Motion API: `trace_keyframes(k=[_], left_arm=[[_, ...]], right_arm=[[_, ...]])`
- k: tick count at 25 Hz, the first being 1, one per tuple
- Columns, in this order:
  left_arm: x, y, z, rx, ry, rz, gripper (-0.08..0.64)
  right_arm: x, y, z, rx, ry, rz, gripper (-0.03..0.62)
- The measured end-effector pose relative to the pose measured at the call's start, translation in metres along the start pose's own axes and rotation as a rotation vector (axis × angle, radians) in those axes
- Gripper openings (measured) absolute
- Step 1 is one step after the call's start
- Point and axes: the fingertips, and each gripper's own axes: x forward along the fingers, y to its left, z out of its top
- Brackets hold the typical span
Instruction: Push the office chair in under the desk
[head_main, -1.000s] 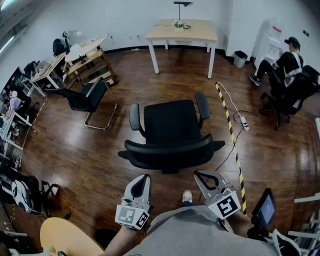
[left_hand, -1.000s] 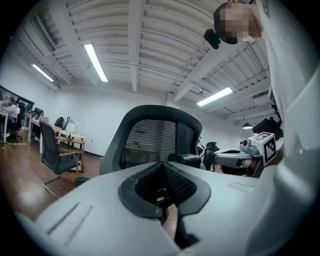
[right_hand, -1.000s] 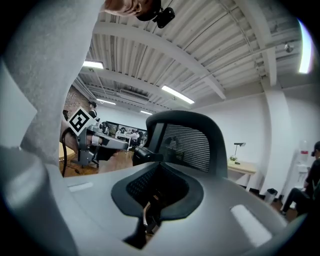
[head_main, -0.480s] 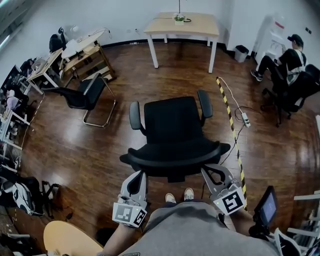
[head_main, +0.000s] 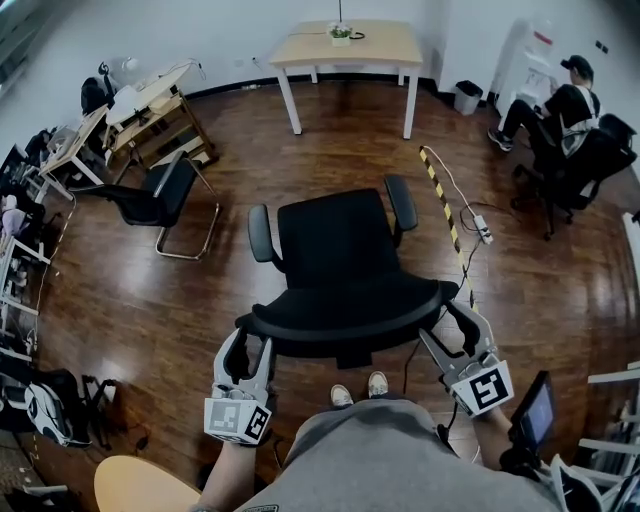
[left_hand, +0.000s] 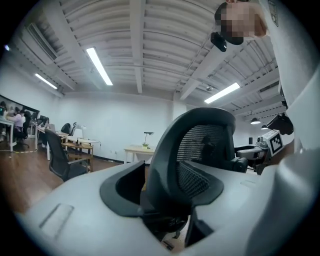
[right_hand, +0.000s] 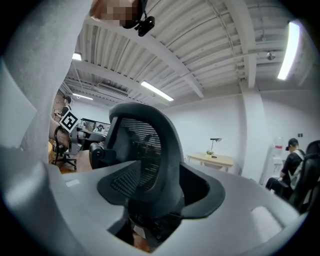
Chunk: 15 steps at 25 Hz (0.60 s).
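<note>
A black office chair (head_main: 335, 240) stands mid-floor, its seat facing the light wooden desk (head_main: 345, 45) at the far wall. Its curved backrest (head_main: 345, 322) is right in front of me. My left gripper (head_main: 248, 345) straddles the backrest's left end, and my right gripper (head_main: 450, 325) straddles the right end. The jaws of both are opening. In the left gripper view the mesh backrest (left_hand: 195, 135) rises between the left gripper (left_hand: 165, 200) jaws. In the right gripper view the backrest (right_hand: 145, 140) rises between the right gripper (right_hand: 150, 200) jaws. I see no pad pressing on it.
A second black chair (head_main: 150, 195) stands to the left, near cluttered shelves (head_main: 150, 110). A yellow-black striped strip (head_main: 440, 200) and a power strip (head_main: 483, 228) lie on the floor right of the chair. A seated person (head_main: 565, 110) is at the far right, beside a bin (head_main: 467, 97).
I have come up to the chair. Both grippers, shut and behind the backrest before, have opened and moved outward and forward around the two ends of the backrest.
</note>
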Motion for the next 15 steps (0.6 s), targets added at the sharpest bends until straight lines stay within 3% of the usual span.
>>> trace_keyframes(k=[3,6,10,15], left_arm=[[0.010,-0.002,-0.009,0.002,0.035,-0.055,0.266],[0.019,-0.008,-0.014,0.010,0.054,-0.109,0.304],[0.032,-0.015,-0.018,0.008,0.076,-0.165,0.329],[0.046,-0.012,-0.028,0.036,0.104,-0.208,0.337]], right_arm=[[0.007,-0.009,-0.008,0.036,0.017,0.019,0.329],[0.017,-0.008,-0.017,0.107,0.047,0.082,0.377],[0.031,-0.003,-0.023,0.164,0.066,0.158,0.399],[0.047,-0.002,-0.032,0.190,0.104,0.191,0.405]])
